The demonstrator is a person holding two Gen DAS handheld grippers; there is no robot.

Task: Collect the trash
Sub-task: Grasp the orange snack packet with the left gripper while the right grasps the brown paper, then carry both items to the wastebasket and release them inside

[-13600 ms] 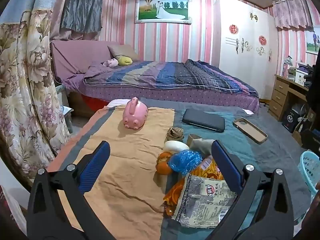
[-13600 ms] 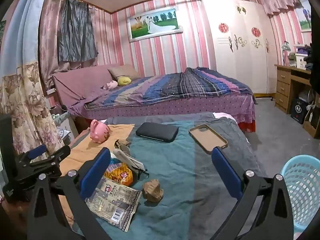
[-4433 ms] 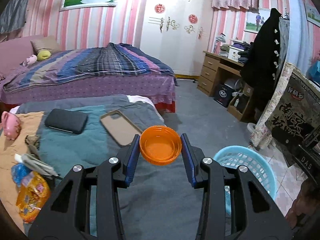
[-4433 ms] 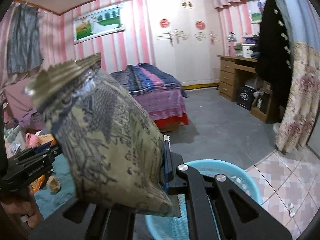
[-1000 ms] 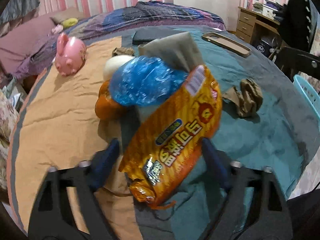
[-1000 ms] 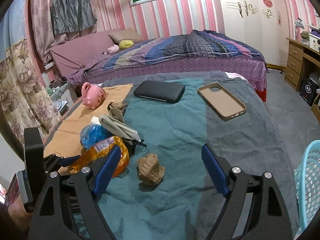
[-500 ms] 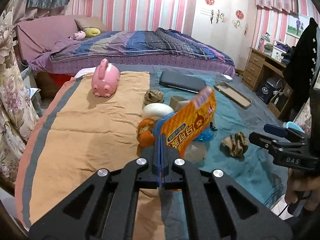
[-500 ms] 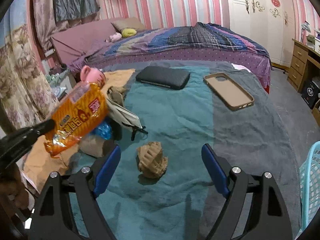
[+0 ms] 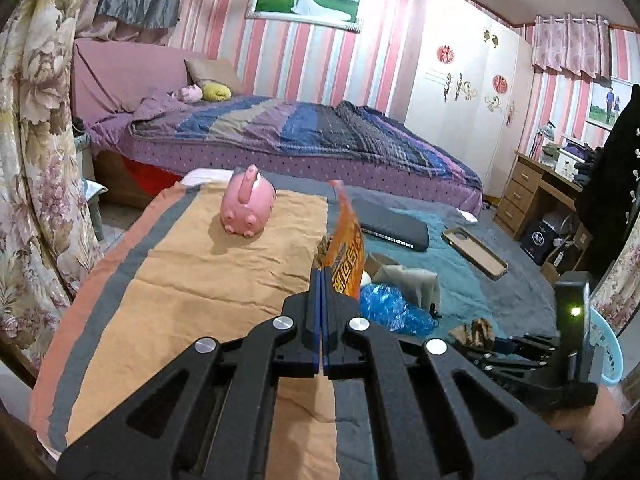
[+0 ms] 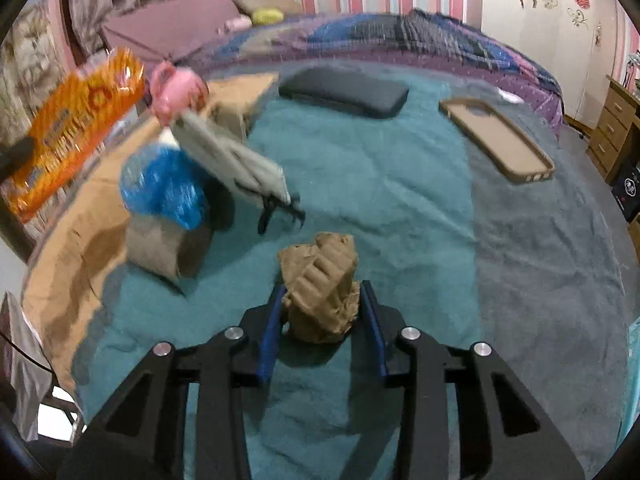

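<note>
The orange snack bag (image 9: 345, 252) is pinched by its bottom edge in the left claw (image 9: 322, 280); the two blue pads are pressed flat together with only the thin bag edge between them; the bag stands up from the claw in the middle of the left view, and in the right view it hangs in the upper left of the frame (image 10: 76, 128), up off the bed cover.

The brown paper ball (image 10: 320, 284) sits on the teal blanket (image 10: 380, 184) in the lower middle of the right view; the right claw (image 10: 322, 316) is around it, one blue pad on each side; its jaws have just been closing, and the pads look to be touching the ball's sides, but I cannot tell if they squeeze it hard yet; the ball still rests on the blanket.

A blue crinkly wrapper (image 10: 164, 188) lies at the left of the right view, on top of a brown lump (image 10: 168, 248); a grey folded thing (image 10: 232, 160) leans just beside it.

The pink piggy bank (image 9: 249, 210) sits on the tan cloth (image 9: 192, 280) in the upper middle of the left view, well apart from both claws; a dark flat case (image 10: 344, 92) and a tan phone case (image 10: 496, 144) lie at the top of the right view; a bit of the light blue basket (image 9: 610, 356) peeks in at the right edge of the left view.
</note>
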